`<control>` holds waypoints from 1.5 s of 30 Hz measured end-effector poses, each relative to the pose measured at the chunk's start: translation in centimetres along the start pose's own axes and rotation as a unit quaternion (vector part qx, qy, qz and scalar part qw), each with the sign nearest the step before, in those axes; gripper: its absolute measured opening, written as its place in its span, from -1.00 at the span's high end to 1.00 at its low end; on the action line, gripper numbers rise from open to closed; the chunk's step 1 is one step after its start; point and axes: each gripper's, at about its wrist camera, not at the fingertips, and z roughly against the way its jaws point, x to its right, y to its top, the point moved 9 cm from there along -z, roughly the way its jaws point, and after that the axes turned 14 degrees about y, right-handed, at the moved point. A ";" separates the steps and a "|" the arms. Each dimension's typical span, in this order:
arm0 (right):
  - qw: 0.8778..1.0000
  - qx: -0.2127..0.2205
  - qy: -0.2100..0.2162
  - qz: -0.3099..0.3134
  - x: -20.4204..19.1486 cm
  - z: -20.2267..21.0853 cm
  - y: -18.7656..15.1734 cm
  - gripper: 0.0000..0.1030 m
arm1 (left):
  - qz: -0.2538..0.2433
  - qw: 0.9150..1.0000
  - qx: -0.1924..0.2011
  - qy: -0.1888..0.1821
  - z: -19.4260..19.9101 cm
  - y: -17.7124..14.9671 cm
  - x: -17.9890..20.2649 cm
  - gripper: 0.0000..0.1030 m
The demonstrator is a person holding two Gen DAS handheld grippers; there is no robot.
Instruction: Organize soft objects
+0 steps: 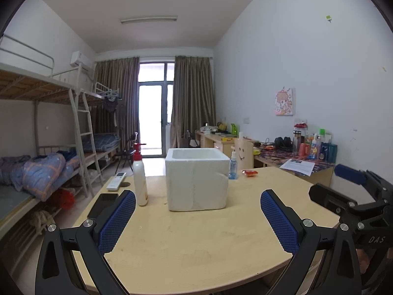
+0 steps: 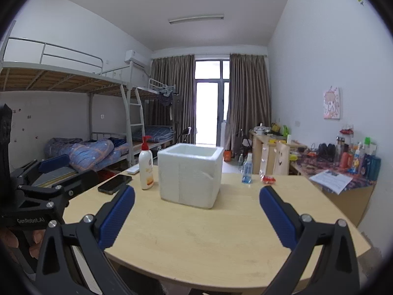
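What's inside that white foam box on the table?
The white foam box is open-topped. Only the upper part of its white inner walls shows. Its own front wall hides the bottom in both views, so I cannot tell whether anything lies inside.

White plaster walls (image 1: 282,68) and a white ceiling with one long tube lamp (image 1: 148,20) enclose the narrow room. At twelve o'clock, brown floor-length curtains (image 1: 191,100) flank a bright glazed balcony door (image 1: 152,108). Grey metal bunk beds (image 1: 36,91) line nine o'clock; pale wooden desks (image 1: 218,139) stand at two o'clock.
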 end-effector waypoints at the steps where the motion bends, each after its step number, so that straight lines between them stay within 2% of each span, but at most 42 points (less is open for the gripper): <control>1: 1.000 -0.003 0.004 -0.003 0.0 -0.1 -0.3 -0.99 | 0.001 1.000 0.002 0.003 0.1 -0.1 0.0 -0.98; 6: 1.000 -0.004 0.005 -0.003 0.1 0.0 -1.2 -0.99 | -0.001 1.000 0.004 0.011 0.0 -0.8 0.2 -0.98; 17: 1.000 -0.014 -0.002 -0.024 1.2 0.0 -3.5 -0.99 | 0.002 1.000 -0.026 0.016 -0.8 -2.7 0.5 -0.98; 45: 1.000 -0.019 0.002 -0.018 0.7 0.1 -4.3 -0.99 | 0.005 1.000 -0.018 0.018 0.1 -2.6 0.8 -0.98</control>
